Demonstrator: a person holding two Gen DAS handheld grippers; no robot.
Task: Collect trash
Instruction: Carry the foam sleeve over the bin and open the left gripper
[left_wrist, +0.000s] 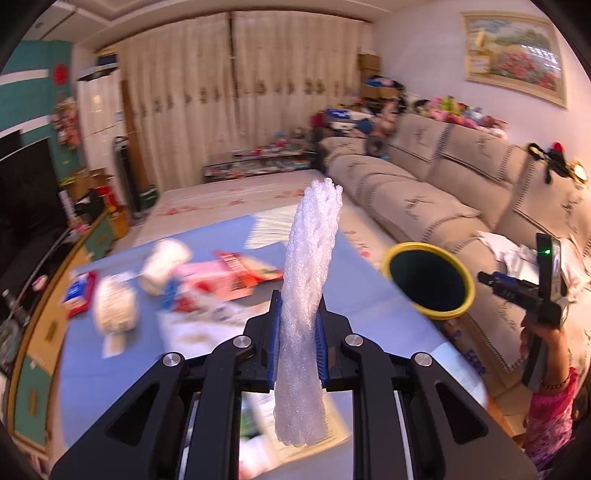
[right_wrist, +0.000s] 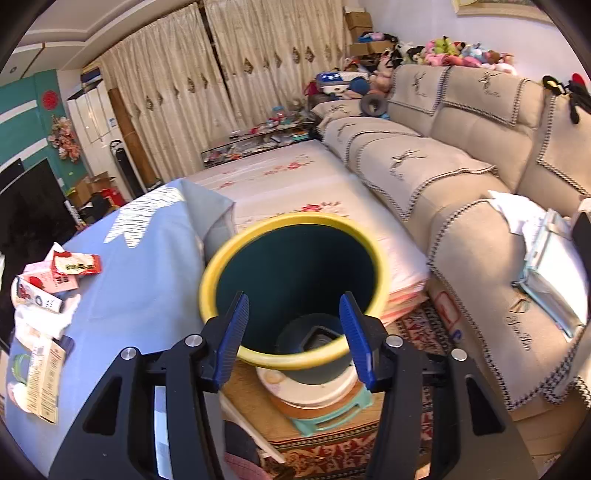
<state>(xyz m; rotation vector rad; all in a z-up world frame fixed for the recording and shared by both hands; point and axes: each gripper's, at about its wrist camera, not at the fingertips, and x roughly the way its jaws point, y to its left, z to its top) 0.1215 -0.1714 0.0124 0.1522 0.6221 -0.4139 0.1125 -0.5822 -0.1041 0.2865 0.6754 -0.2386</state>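
Note:
My left gripper (left_wrist: 298, 325) is shut on a white foam net sleeve (left_wrist: 314, 266), held upright above the blue-covered table (left_wrist: 369, 291). A dark bin with a yellow rim (left_wrist: 430, 280) is to its right, beyond the table's edge. In the right wrist view my right gripper (right_wrist: 293, 310) is open, its blue pads on either side of the bin's near rim (right_wrist: 291, 360), and the bin (right_wrist: 295, 273) seems to stand on a stack of stools. Loose trash lies on the table: pink and red wrappers (left_wrist: 229, 277), white crumpled paper (left_wrist: 114, 306), a carton (right_wrist: 44, 373).
A beige sofa (right_wrist: 461, 192) runs along the right with papers (right_wrist: 554, 273) on its arm. A flowered bed cover (right_wrist: 295, 184) lies behind the table. A TV (left_wrist: 26, 206) and a cabinet stand at the left. A patterned rug (right_wrist: 332, 454) covers the floor.

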